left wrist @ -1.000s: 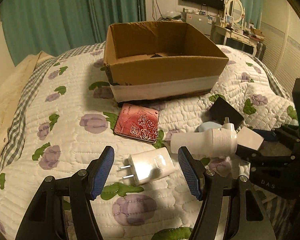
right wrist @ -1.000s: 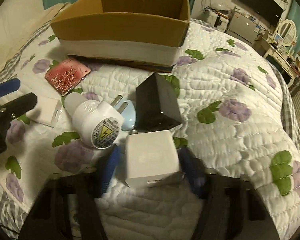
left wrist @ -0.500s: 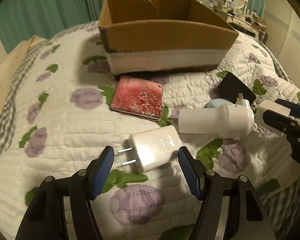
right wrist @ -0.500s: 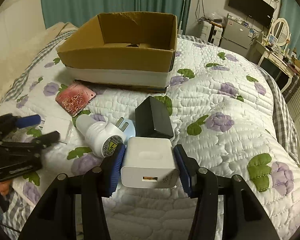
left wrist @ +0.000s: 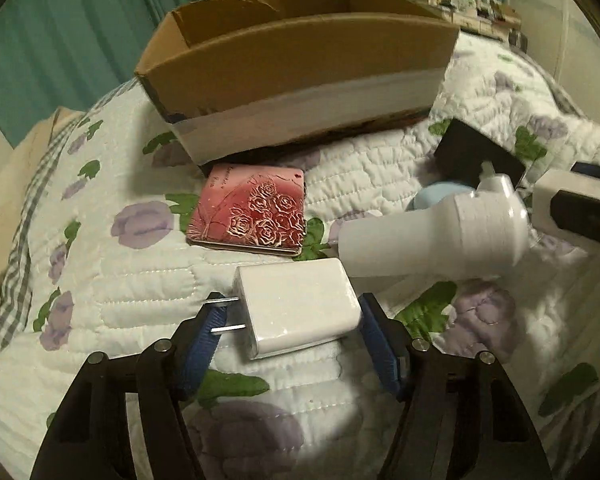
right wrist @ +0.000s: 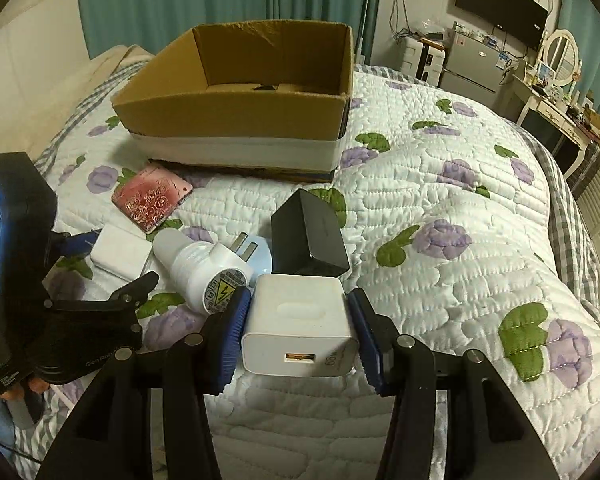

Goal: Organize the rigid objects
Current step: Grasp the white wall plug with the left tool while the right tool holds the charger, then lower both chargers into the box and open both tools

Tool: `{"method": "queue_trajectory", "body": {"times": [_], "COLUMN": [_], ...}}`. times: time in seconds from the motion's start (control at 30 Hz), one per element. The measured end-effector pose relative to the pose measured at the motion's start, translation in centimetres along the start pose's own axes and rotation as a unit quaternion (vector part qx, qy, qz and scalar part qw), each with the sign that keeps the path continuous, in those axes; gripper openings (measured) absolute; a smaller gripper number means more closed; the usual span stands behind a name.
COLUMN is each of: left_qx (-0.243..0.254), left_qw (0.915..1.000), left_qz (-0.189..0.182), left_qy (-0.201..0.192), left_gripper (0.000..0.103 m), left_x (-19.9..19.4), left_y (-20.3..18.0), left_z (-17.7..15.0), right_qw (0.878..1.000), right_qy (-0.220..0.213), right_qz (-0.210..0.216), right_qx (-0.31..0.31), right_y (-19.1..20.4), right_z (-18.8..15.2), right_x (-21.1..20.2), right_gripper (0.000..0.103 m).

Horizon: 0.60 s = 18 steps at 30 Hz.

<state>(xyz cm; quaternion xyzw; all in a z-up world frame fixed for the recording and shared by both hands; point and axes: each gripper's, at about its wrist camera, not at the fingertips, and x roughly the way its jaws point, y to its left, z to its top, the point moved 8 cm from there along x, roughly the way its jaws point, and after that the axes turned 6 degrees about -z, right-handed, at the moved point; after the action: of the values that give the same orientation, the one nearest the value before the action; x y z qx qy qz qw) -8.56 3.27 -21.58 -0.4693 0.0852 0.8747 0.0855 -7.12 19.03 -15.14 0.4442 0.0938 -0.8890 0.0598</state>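
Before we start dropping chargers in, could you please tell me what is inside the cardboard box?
The cardboard box shows a bare brown floor with one small dark item at the back. The near wall hides the front floor.

Teal curtains [right wrist: 204,0], wall-mounted TV [right wrist: 500,2], floral quilted bed [right wrist: 460,208], white vanity [right wrist: 556,92]

- Left gripper [left wrist: 288,344]: matte black angular arms, blue ribbed pads [left wrist: 198,340], round silver screw heads.
- Right gripper [right wrist: 298,340]: same black frame, blue ribbed pads [right wrist: 230,340], silver screws.
- Seen from right wrist: black left body, pale lettering, lit screen.
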Motion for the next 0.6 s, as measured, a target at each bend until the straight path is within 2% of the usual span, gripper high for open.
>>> {"method": "queue_trajectory", "body": {"times": [0.13, 0.27, 0.6], "left_qx": [-0.002, -0.023, -0.059], "left_qw": [0.9997, 0.9977, 0.9889], "left_qz": [-0.005, -0.019, -0.023], "left_qy": [-0.023, -0.061, -0.134], "left_gripper": [0.068, 0.068, 0.068], "left_x": [-2.1, -5.1, -10.0], "left_y": [-0.1, 0.2, 4.3], "left_z": [0.6, 2.6, 10.3], "right_qw": [1.0, 0.999, 0.993], "right_qy": [-0.012, -0.036, -0.121], "right_qz": [0.0, 0.003, 0.009], "right_qx": [0.004, 0.007, 0.0], "right_y": [-0.1, -0.2, 0.0], "right_z": [0.5, 2.0, 10.8], "right_x": [-1.1, -2.9, -7.8], "right_gripper": [0.05, 0.05, 0.05]}}
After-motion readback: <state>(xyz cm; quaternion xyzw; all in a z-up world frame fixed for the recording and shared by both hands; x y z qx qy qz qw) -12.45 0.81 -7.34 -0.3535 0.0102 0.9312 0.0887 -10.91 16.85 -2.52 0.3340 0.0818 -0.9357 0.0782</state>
